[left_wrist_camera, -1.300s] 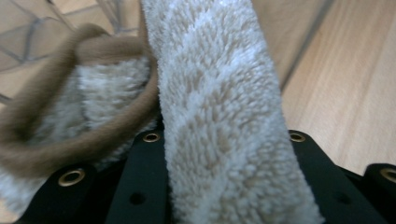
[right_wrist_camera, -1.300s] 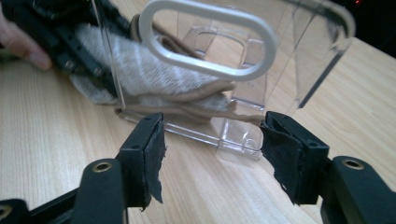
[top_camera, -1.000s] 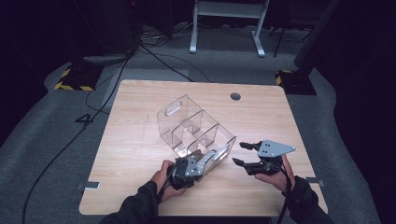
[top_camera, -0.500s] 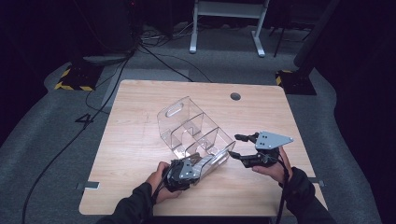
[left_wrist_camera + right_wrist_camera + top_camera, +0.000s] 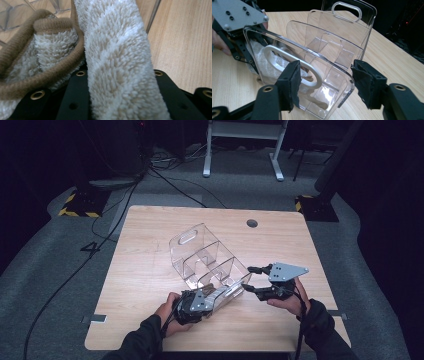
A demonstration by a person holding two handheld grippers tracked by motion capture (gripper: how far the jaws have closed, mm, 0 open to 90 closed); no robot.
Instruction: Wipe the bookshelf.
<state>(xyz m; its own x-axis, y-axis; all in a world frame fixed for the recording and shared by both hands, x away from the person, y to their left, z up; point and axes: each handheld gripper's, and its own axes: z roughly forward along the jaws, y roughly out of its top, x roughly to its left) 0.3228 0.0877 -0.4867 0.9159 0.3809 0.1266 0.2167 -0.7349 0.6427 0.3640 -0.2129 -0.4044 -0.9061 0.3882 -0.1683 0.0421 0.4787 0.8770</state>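
A clear plastic organizer [image 5: 200, 250] with several compartments and handle cutouts stands on the wooden table [image 5: 150, 235]. My left gripper [image 5: 207, 296] reaches into its near end, shut on a fluffy white cloth with brown trim [image 5: 117, 62], whose pile shows through the clear wall [image 5: 262, 62]. My right gripper [image 5: 247, 278] is open at the organizer's near right corner. Its two pads straddle the end wall [image 5: 332, 50] with the white-edged handle slot, one pad [image 5: 289, 85] in front of the wall and the other off its right edge.
A round cable hole [image 5: 252, 223] lies in the table's far right part. Bare wood lies left of and behind the organizer. Beyond the table are floor cables [image 5: 165, 175], a white stand's feet [image 5: 240, 150] and dark equipment.
My right gripper has moved left and slightly away, up to the organizer's corner, its jaws now on either side of the end wall. The left gripper stays with the cloth at the near compartment.
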